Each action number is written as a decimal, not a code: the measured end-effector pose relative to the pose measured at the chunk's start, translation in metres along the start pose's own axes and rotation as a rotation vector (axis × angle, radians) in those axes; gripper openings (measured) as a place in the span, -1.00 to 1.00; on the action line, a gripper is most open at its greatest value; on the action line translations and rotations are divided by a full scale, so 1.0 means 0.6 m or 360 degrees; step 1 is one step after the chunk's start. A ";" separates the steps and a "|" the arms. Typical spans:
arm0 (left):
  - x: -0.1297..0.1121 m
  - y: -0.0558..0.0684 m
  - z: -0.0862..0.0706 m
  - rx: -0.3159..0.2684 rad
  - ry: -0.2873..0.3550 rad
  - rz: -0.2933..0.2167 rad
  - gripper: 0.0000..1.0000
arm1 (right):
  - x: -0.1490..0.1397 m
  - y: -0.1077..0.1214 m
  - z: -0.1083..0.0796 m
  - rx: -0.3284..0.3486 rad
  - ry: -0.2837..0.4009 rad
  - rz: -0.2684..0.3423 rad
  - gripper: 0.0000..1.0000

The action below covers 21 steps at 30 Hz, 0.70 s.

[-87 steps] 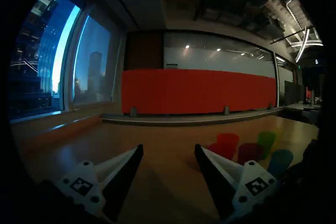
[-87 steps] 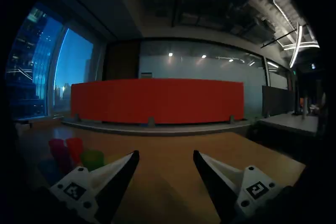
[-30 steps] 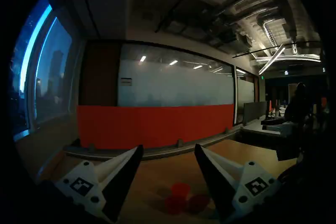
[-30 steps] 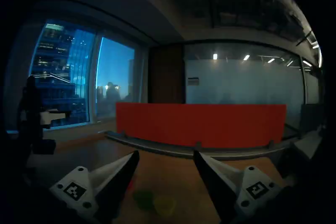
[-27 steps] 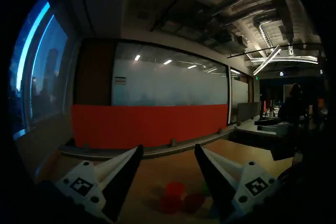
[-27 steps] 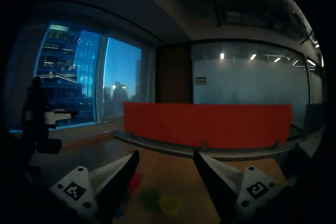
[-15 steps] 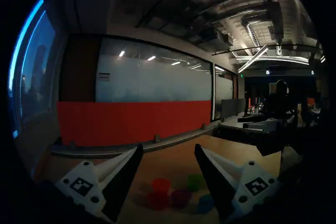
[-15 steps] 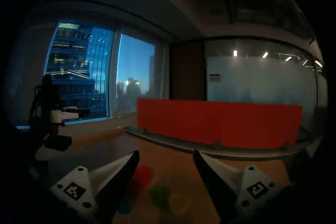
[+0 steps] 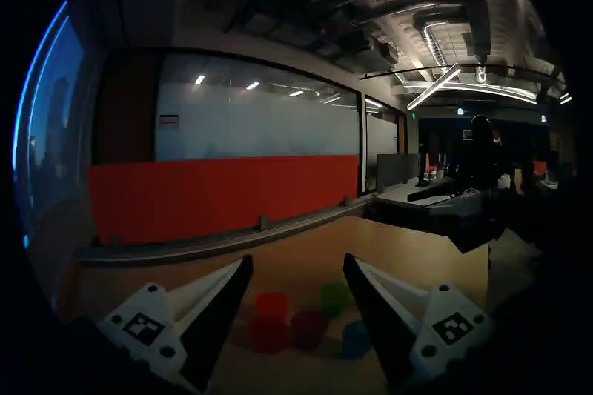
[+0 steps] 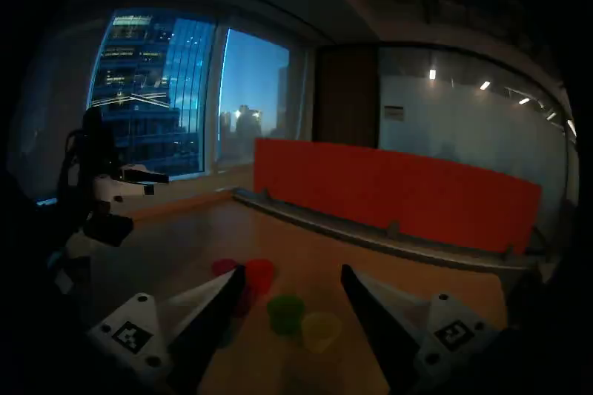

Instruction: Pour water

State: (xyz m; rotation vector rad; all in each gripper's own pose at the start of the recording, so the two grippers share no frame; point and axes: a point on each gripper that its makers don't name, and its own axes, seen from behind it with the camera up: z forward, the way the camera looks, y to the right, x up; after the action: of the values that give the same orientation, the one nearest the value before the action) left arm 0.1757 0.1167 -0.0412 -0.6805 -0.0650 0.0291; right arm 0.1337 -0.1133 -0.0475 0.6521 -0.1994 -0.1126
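With the jaws of our left gripper (image 9: pixel 297 260) and right gripper (image 10: pixel 293 269) both wide and empty, we see the upright coloured cups (image 9: pixel 307 327) clustered on the counter (image 9: pixel 419 254) toward six o'clock between each pair, neither gripper clearly nearer.

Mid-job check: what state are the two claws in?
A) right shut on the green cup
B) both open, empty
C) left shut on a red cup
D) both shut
B: the left claw and right claw each gape wide with nothing held, and the green cup stands free on the table beyond.
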 end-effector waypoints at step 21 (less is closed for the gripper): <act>-0.121 0.056 0.023 -0.0165 -0.0153 0.0040 0.81 | -0.114 -0.005 -0.002 0.0045 -0.0202 0.0010 0.98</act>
State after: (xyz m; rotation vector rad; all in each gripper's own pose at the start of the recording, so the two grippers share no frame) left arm 0.1023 0.1479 -0.0554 -0.7834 -0.1510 0.0833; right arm 0.0670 -0.1036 -0.0606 0.6729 -0.3255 -0.1457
